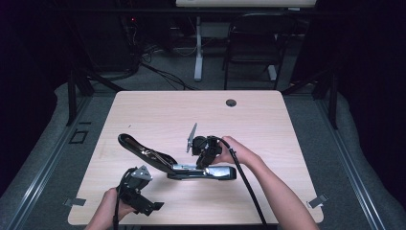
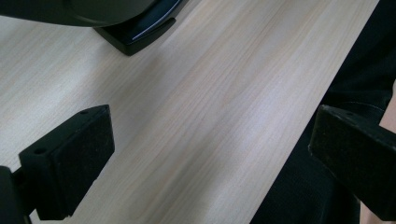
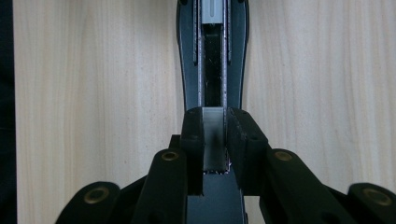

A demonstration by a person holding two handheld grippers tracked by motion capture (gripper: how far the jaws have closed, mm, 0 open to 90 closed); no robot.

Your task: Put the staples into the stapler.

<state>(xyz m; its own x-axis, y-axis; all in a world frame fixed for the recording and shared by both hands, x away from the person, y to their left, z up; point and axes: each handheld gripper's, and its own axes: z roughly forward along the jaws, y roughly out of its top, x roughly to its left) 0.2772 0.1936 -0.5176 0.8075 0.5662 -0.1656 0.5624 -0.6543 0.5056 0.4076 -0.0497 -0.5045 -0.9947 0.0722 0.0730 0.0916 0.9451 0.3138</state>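
right gripper (image 3: 215, 135) clamping stapler (image 3: 212, 56) rail

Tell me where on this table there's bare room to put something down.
The far half of the table, between the grommet hole and the opened stapler, is bare, as are the right and far-left edges. It's crowded at the near middle, where the right gripper clamps the stapler and the left gripper hovers open.
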